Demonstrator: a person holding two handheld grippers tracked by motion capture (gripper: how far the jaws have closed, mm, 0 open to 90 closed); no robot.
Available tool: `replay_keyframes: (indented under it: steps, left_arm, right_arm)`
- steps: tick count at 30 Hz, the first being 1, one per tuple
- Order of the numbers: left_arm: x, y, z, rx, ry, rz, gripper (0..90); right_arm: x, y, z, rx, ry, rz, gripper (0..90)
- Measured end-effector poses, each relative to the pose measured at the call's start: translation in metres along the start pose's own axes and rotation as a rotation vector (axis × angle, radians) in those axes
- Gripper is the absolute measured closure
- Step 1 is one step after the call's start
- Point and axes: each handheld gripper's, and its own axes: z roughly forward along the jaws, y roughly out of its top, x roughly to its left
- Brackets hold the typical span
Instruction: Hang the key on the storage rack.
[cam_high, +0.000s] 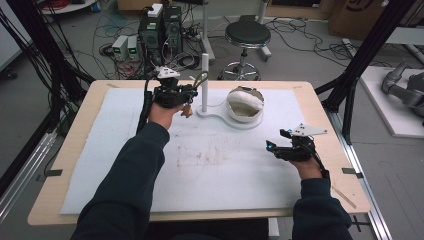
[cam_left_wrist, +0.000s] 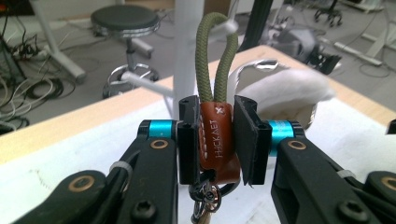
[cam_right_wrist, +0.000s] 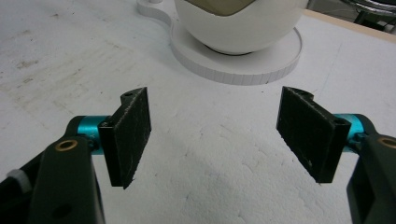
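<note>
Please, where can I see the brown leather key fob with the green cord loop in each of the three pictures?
High view: the key fob hangs at the left gripper, upper centre, beside the white post.
Left gripper view: centre, clamped between the fingers, loop upward.
Right gripper view: not in it.
Shared landmark: the white round base, under the bowl.

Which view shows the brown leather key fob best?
The left gripper view: the key fob sits close up, clamped between the left gripper, green cord loop above. The high view shows a small brown speck.
</note>
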Motion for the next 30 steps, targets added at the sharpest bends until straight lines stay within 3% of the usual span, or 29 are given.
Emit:
replay_keyframes:
  steps: [4,7,9,10,13,15,17,21,24,25,28,30]
  left_arm:
    - [0.002,-0.006,0.007,0.022,0.003,-0.007,71.3]
    - [0.005,-0.012,0.008,0.020,0.009,-0.035,69.7]
    - [0.009,-0.016,0.007,0.013,-0.010,-0.062,68.3]
    - [0.011,-0.018,0.006,0.027,-0.006,-0.058,67.4]
    - [0.018,-0.028,0.002,0.030,0.013,-0.084,54.9]
    - [0.026,-0.038,-0.003,0.025,0.019,-0.103,51.6]
    - [0.031,-0.046,-0.009,0.009,0.008,-0.119,48.2]
    - [0.042,-0.061,-0.022,-0.013,-0.063,-0.136,33.7]
    - [0.048,-0.070,-0.034,-0.016,-0.089,-0.119,20.6]
    - [0.048,-0.070,-0.034,-0.016,-0.089,-0.119,20.0]
    - [0.052,-0.083,-0.054,-0.048,-0.086,-0.062,20.2]
    - [0.053,-0.089,-0.062,-0.093,-0.084,-0.032,20.6]
  right_arm:
    - [0.000,0.000,0.000,-0.001,-0.001,0.000,26.7]
    - [0.001,0.000,0.001,0.001,0.004,-0.003,26.7]
    - [0.001,0.000,0.001,0.000,0.004,-0.002,26.6]
    - [0.001,0.000,0.000,0.000,0.003,-0.001,26.6]
    - [0.001,0.000,0.000,0.002,0.003,0.002,26.6]
    - [0.001,0.000,0.001,0.003,0.003,-0.002,26.6]
    - [0.001,0.000,0.001,0.003,0.003,-0.006,26.6]
    - [0.001,0.000,0.002,0.004,0.006,-0.005,26.6]
    - [0.001,0.000,0.002,0.004,0.012,0.002,26.6]
    - [0.001,0.000,0.002,0.004,0.012,0.002,26.6]
    - [0.002,0.000,0.004,0.005,0.015,0.002,26.6]
    - [0.002,-0.001,0.004,0.009,0.017,0.003,26.6]
